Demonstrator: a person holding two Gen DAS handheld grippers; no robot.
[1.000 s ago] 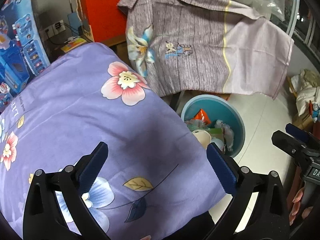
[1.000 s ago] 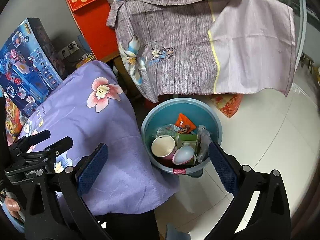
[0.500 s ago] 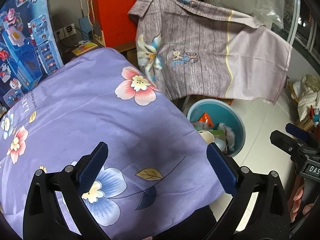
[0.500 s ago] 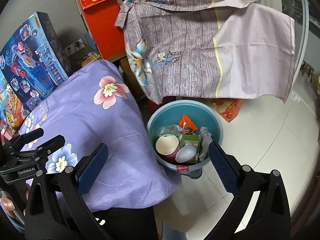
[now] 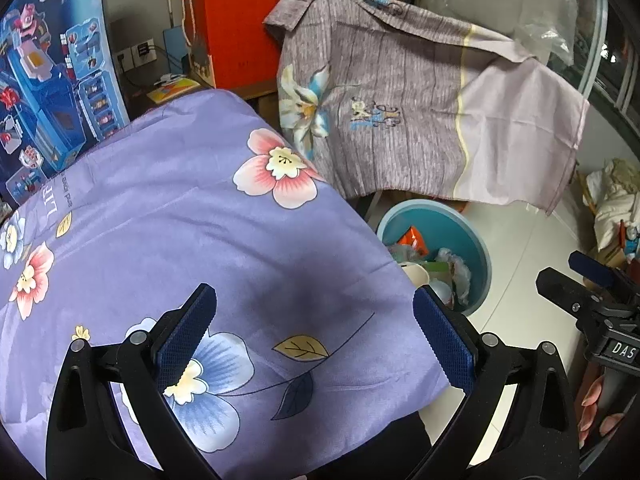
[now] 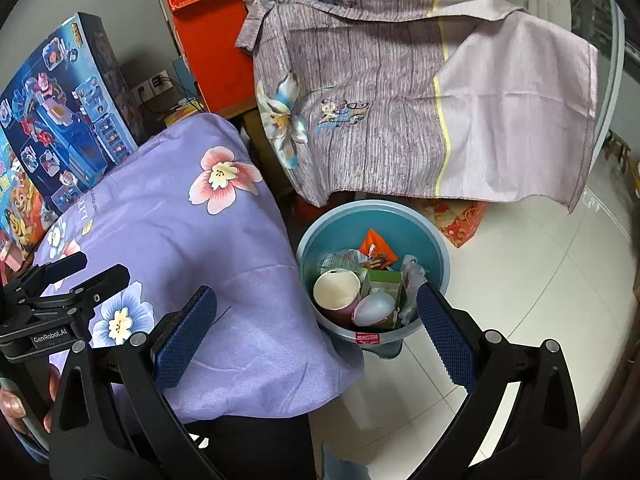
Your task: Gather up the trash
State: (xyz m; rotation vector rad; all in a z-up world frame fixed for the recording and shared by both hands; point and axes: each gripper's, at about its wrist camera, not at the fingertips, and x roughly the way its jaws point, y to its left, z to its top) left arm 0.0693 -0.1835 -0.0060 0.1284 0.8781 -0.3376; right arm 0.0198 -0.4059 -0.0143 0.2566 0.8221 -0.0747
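Teal bin (image 6: 434, 240) holding paper cup (image 6: 335, 291), wrappers, possibly a carton, beside purple floral cloth (image 6: 192, 248)

- Round teal plastic bin (image 6: 434, 236) stands on the floor, right of the purple floral cloth-covered surface (image 6: 172, 232).
- Paper cup (image 6: 335, 292) lies inside the bin.
- Grey striped hanging cloth (image 6: 384, 92) hangs behind the bin.

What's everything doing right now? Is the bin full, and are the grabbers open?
Left hand-held gripper: open, holding nothing, over the purple flowered cloth.
Right hand-held gripper: open, holding nothing.
Blue bin: standing upright on the floor, no lid, partly filled with trash.
Paper cup: in the bin, tipped, looks empty.
Orange wrapper: in the bin, crumpled.
Striped grey cloth: draped, hanging above the bin.
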